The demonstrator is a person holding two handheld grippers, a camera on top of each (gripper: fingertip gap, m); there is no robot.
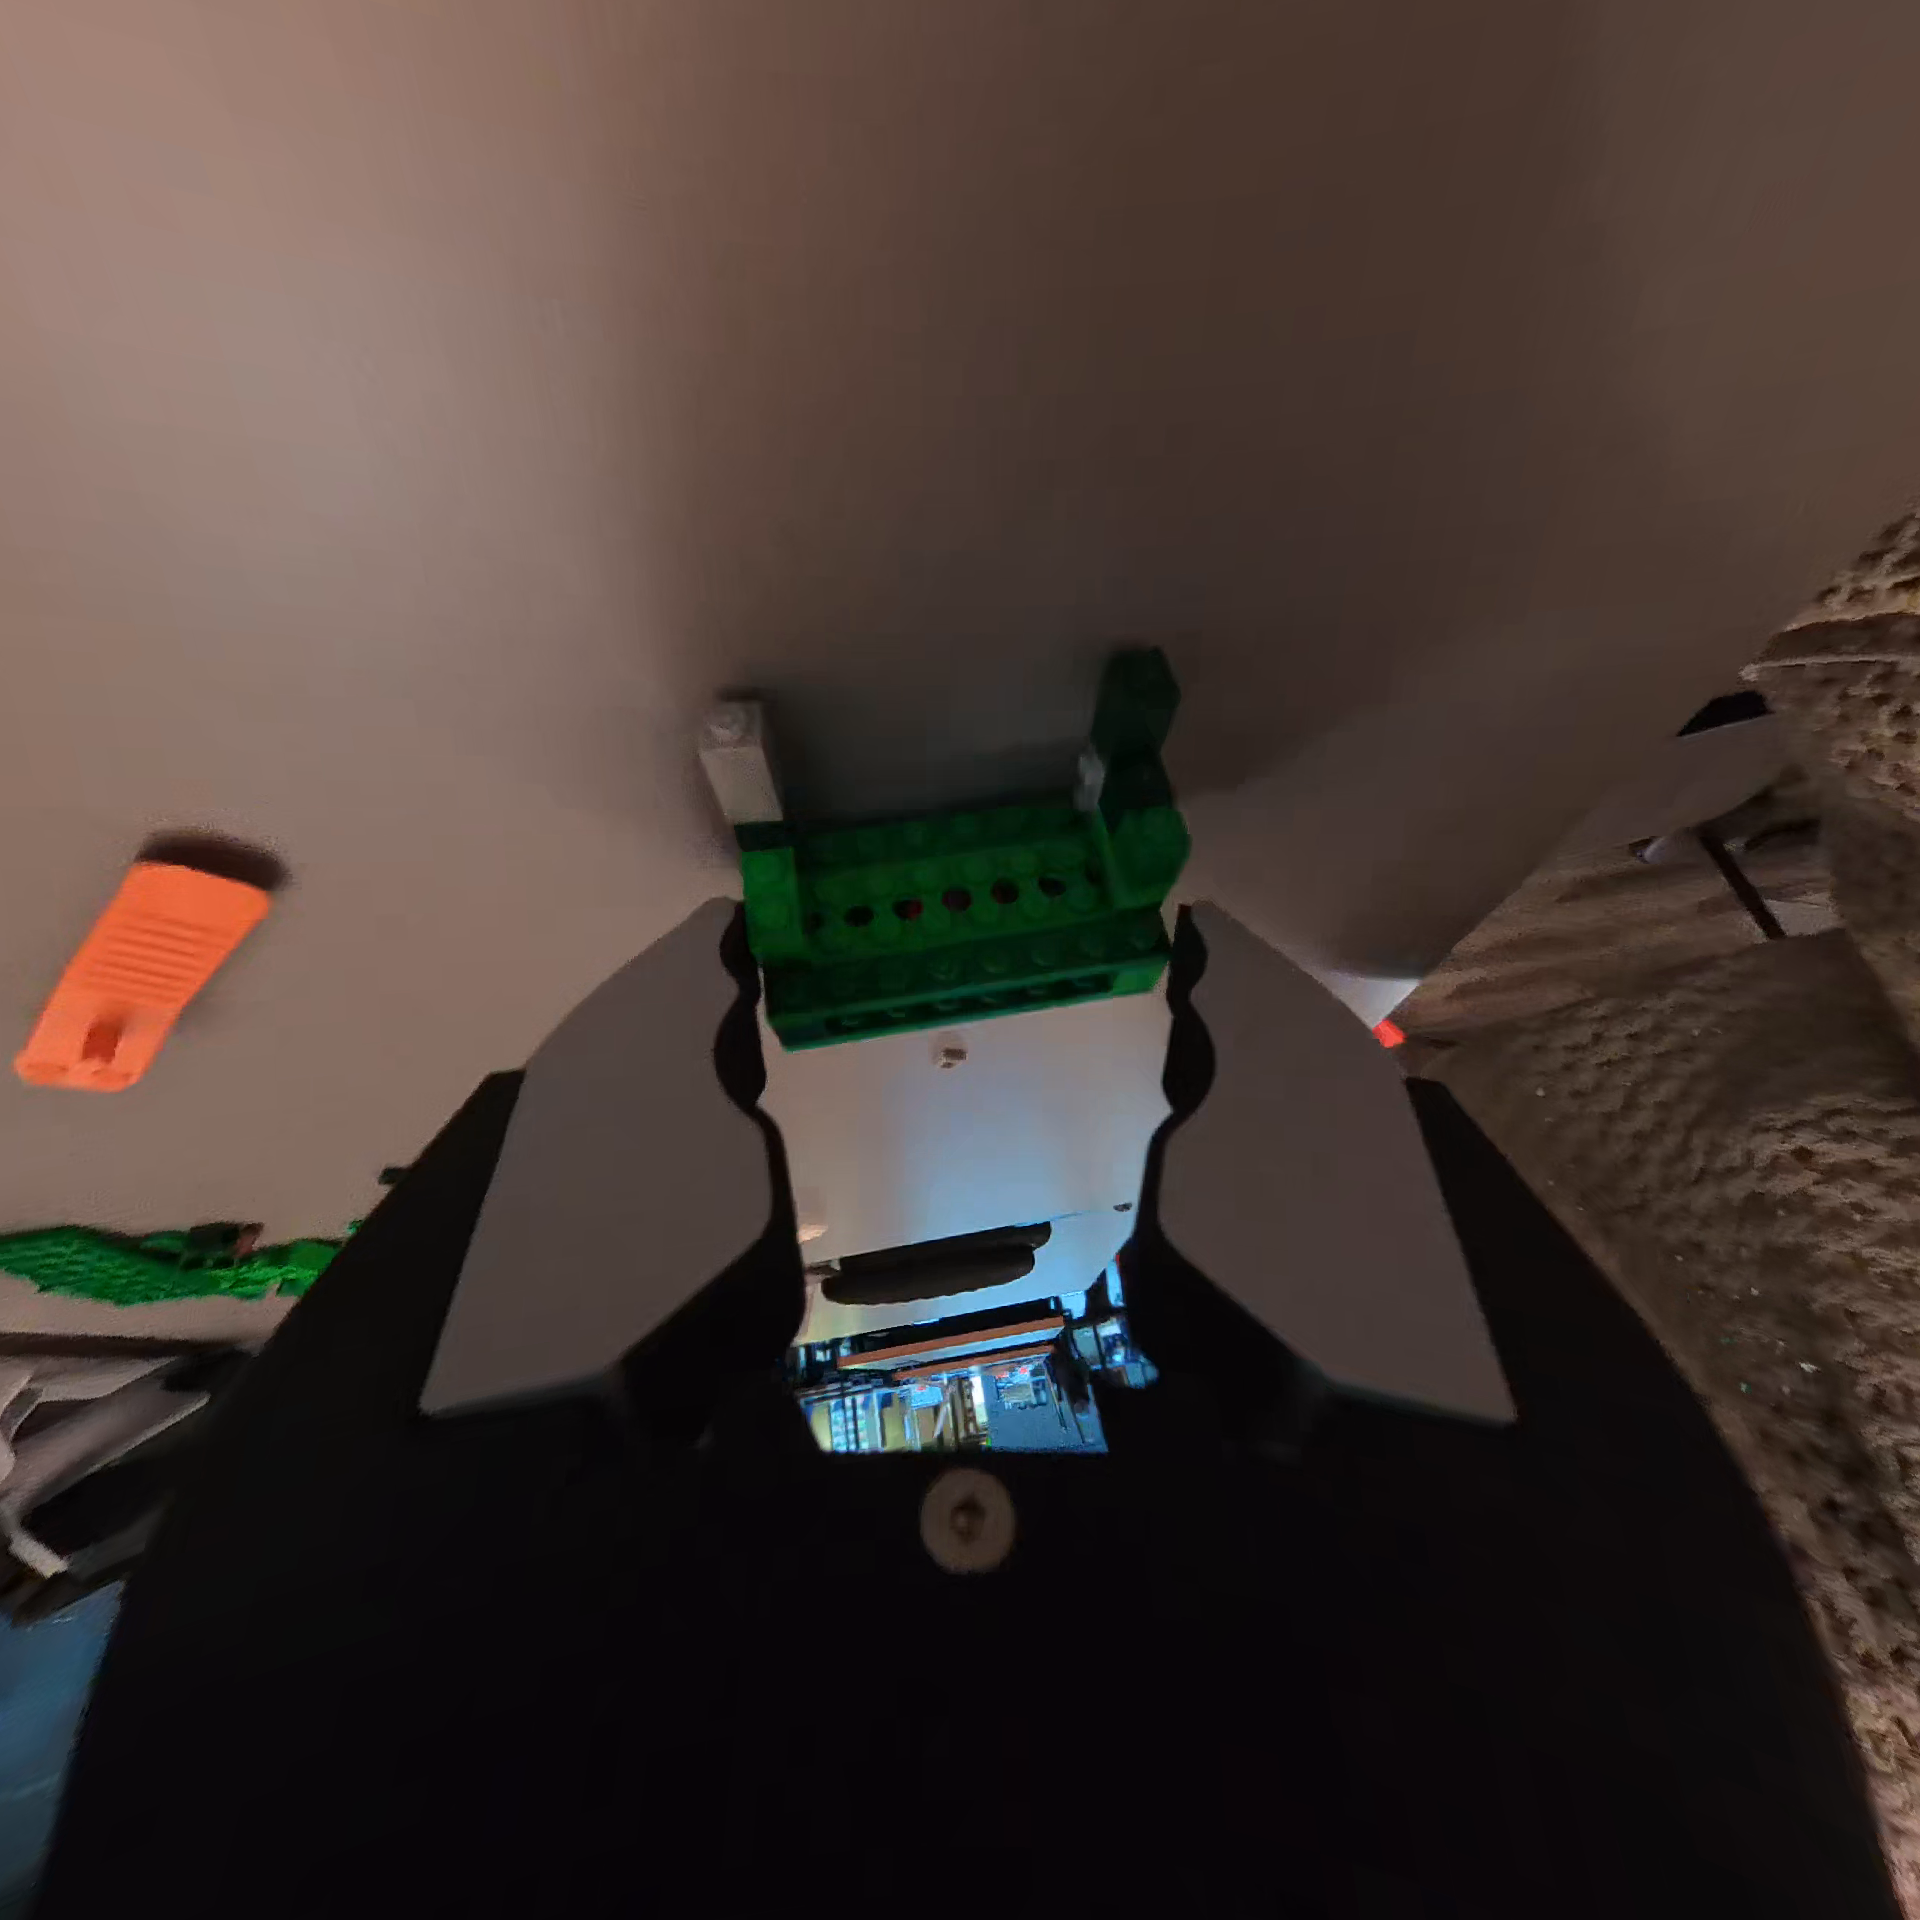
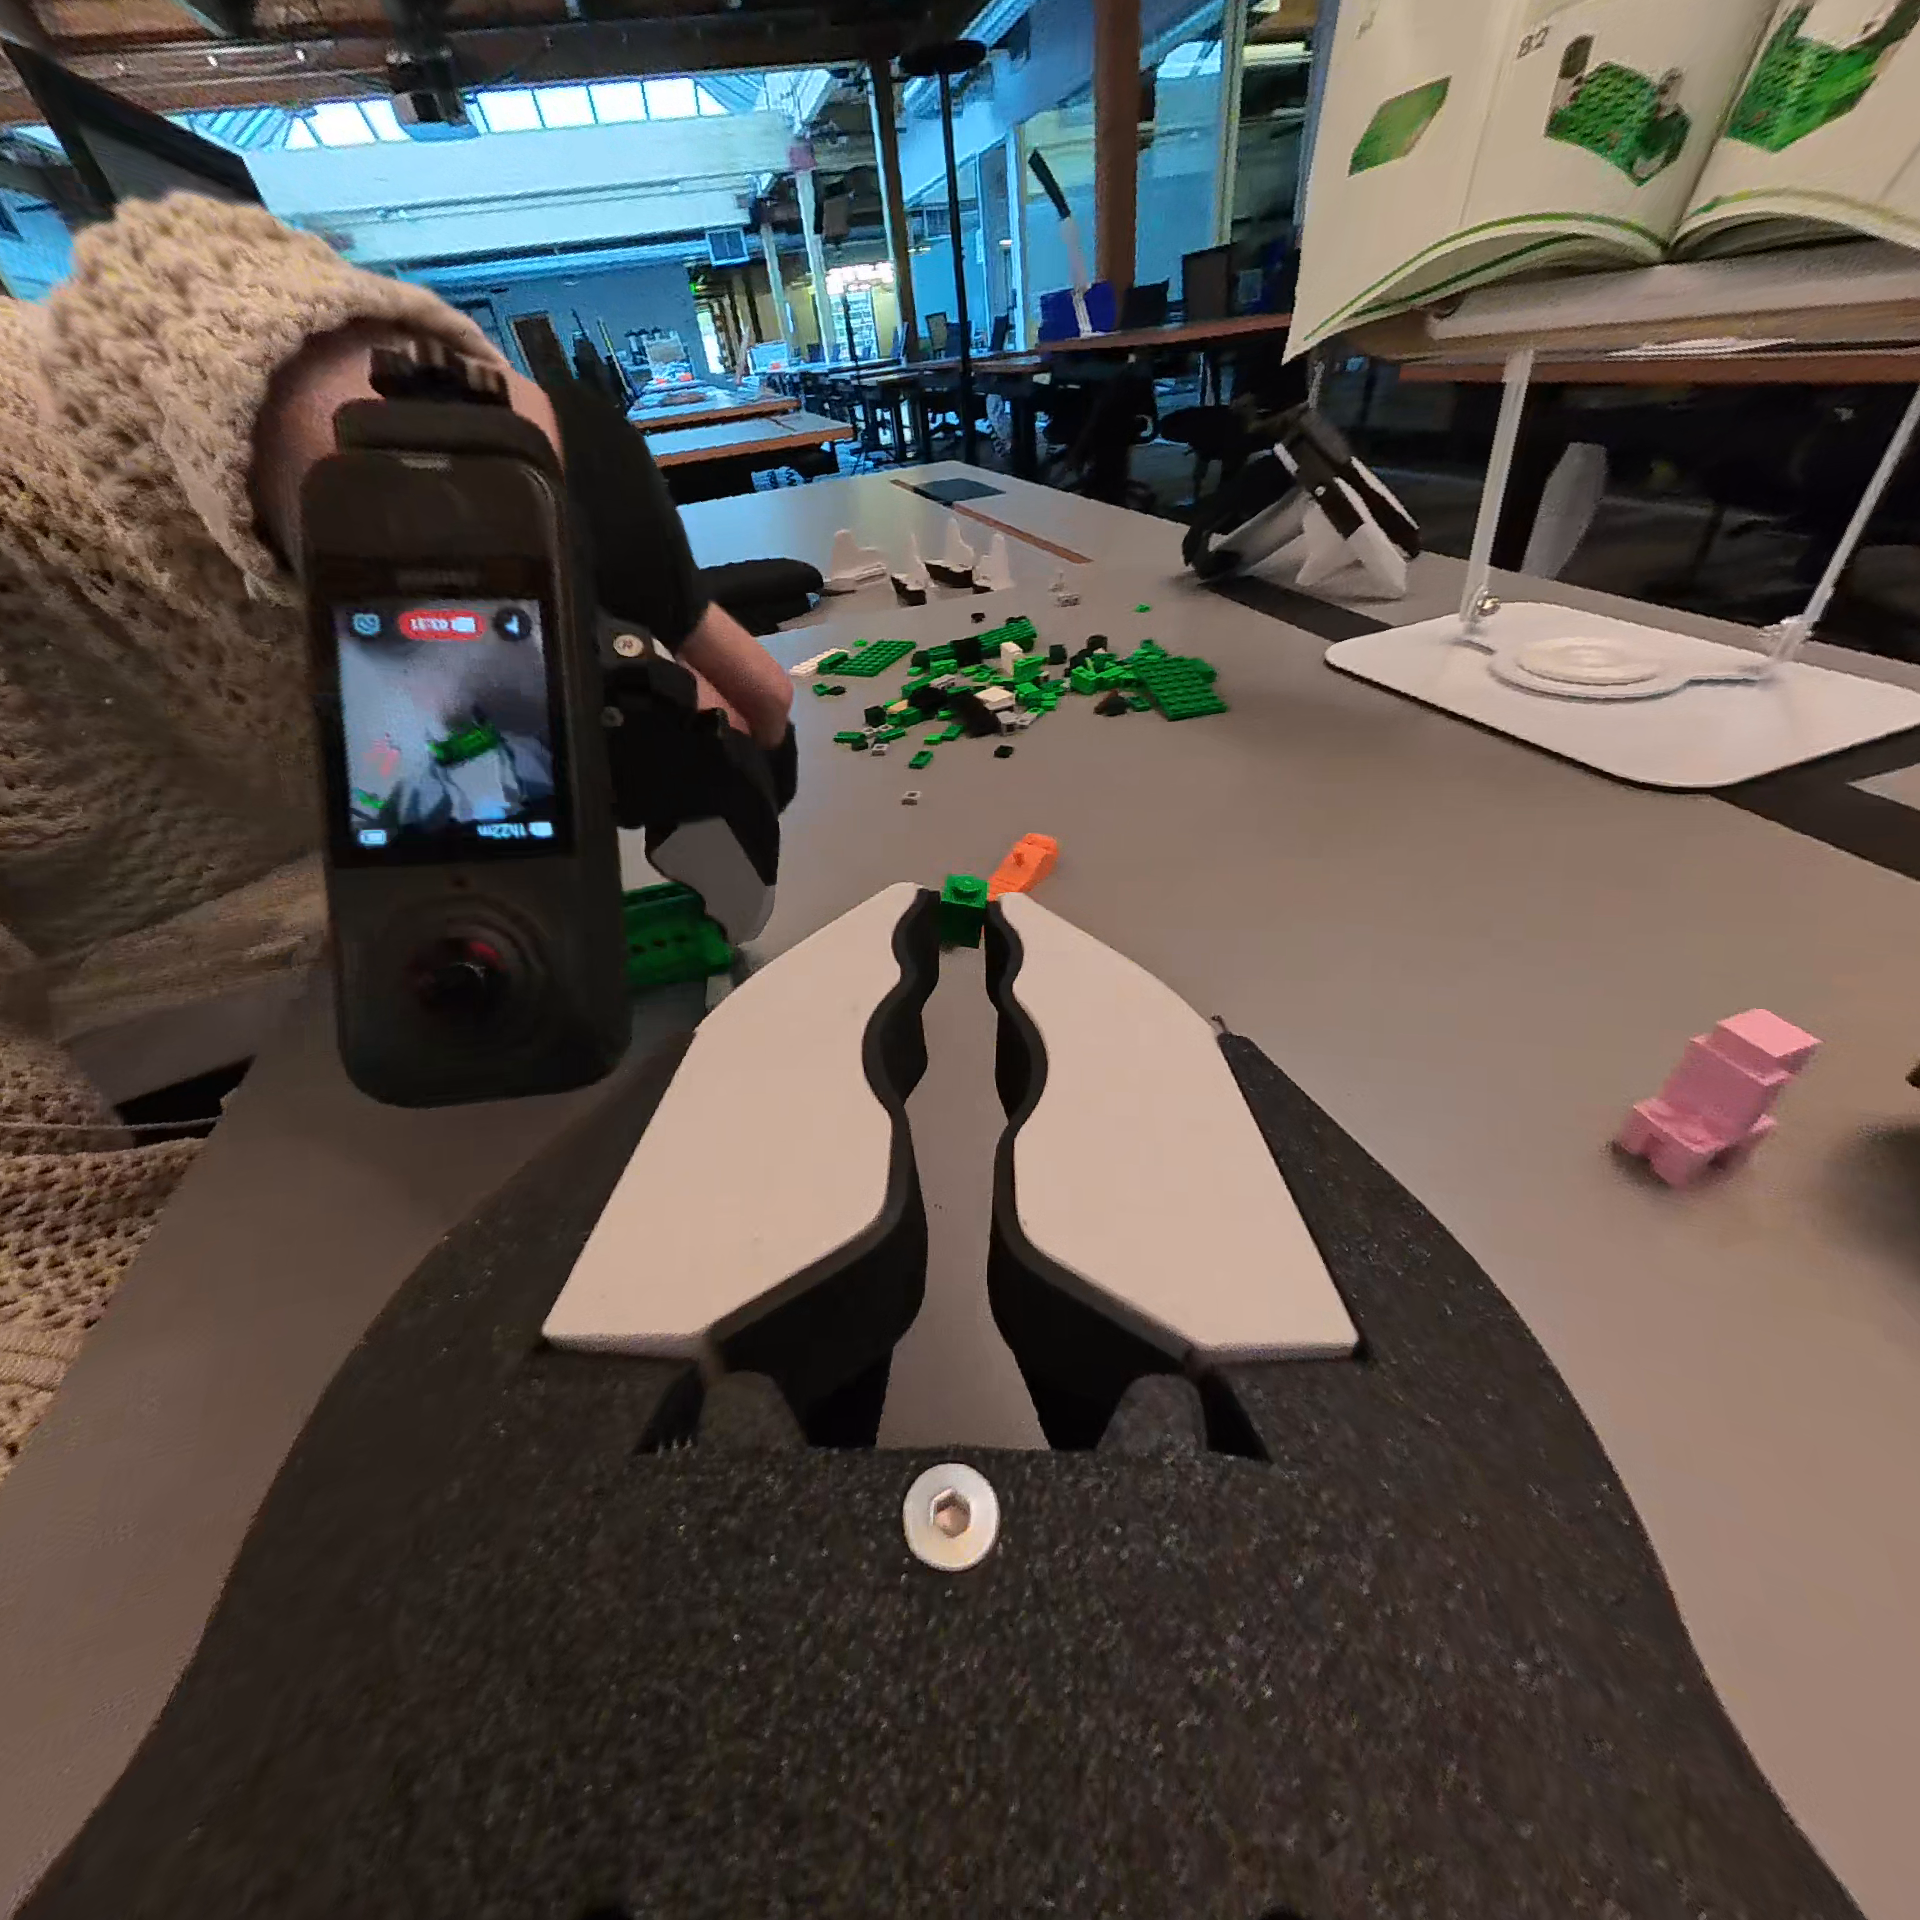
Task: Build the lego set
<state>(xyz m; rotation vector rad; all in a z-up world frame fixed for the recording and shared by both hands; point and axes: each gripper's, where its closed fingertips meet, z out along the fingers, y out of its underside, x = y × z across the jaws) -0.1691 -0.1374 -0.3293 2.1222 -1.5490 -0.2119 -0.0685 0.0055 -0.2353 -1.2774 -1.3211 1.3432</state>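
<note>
In the left wrist view my left gripper is shut on a green Lego assembly with a row of holes, a grey post and a dark green post. In the right wrist view the same assembly shows at the left under the left gripper's fingers. My right gripper is shut on a small green one-stud brick, held above the grey table to the right of the assembly and apart from it.
An orange brick separator lies just beyond the right fingertips. A pile of loose green bricks lies farther back. A pink Lego pig stands at right. An instruction booklet rests on a white stand. A knitted sleeve fills the left.
</note>
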